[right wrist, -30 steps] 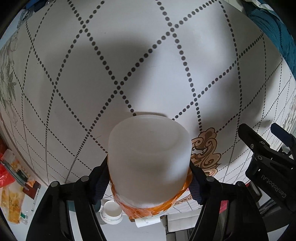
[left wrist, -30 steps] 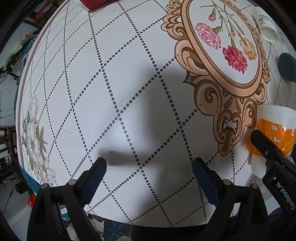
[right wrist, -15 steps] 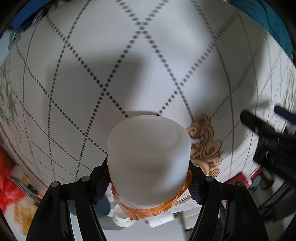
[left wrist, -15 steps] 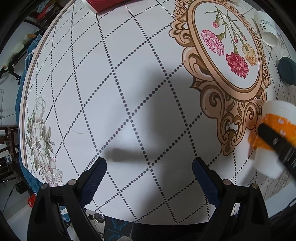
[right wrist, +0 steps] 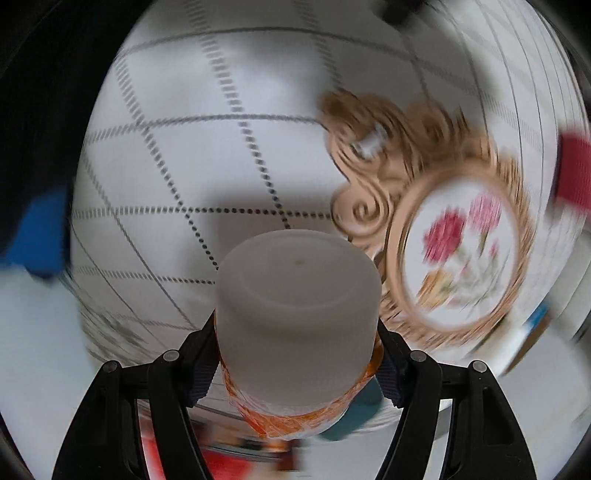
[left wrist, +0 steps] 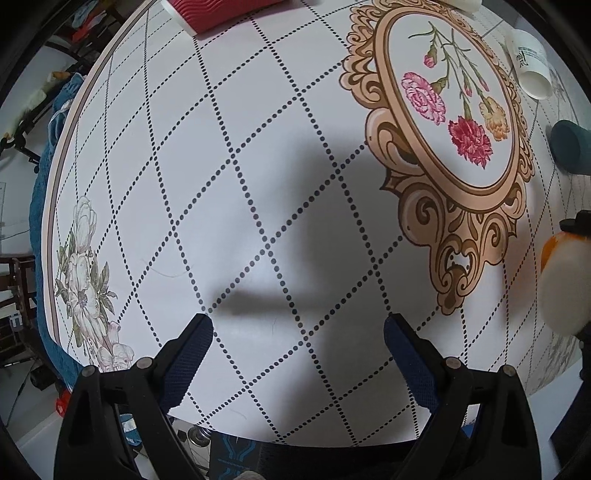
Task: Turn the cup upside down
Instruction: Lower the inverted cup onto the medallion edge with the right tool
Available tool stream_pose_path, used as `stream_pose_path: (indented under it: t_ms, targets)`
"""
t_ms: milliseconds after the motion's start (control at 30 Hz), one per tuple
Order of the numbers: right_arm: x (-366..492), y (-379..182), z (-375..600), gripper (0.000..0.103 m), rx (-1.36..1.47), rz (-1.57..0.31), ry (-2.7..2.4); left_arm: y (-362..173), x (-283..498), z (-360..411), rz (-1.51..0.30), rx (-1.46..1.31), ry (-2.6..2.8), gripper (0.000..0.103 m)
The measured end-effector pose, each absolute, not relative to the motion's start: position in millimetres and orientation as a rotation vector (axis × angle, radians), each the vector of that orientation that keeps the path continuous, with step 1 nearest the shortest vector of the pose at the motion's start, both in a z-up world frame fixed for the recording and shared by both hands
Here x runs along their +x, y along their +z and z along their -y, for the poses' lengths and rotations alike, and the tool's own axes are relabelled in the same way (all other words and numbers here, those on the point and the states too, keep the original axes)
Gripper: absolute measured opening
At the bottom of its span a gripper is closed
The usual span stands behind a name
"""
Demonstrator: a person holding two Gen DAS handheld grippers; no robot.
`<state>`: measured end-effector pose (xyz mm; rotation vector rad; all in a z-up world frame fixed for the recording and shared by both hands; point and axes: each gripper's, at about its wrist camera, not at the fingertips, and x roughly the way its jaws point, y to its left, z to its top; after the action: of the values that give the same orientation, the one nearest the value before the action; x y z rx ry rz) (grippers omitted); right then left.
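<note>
My right gripper [right wrist: 297, 354] is shut on a white plastic cup [right wrist: 297, 295] with an orange band. The cup's flat base faces the camera and it is held above the table. The cup also shows blurred at the right edge of the left wrist view [left wrist: 563, 284], with the right gripper's black finger above it. My left gripper [left wrist: 297, 332] is open and empty, hovering over the white diamond-dotted tablecloth [left wrist: 258, 166], well left of the cup.
A red ribbed cup [left wrist: 218, 13] lies at the table's far edge. A white tube-like container [left wrist: 530, 62] and a dark teal cup [left wrist: 570, 147] lie at the right. A floral medallion [left wrist: 454, 110] is printed on the cloth. The table's left edge curves nearby.
The right gripper has turned sharply with the cup, so its view swung toward the floral medallion and blurred. In the left wrist view the cup moved right and rotated. The left gripper stayed open.
</note>
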<state>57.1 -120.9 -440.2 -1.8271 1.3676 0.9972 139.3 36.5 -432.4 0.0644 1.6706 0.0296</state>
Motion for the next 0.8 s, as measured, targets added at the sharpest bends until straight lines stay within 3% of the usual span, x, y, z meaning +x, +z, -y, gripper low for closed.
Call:
stream_pose_path:
  t_ms: [100,333,800]
  targets:
    - [85,-442,123,0.073,-1.575,-1.583,0.909,-430,143,-33,-1.668,0.072,0.022,0.095]
    - [135,-448,128,0.073,-1.115,-1.851,0.719,-427,147,-24,-1.664,0.087,0.010,0.095]
    - [185,-464,167,0.073,-0.587,-2.040,0.486,-424,143,7,-1.653,0.109,-0.002,0.095]
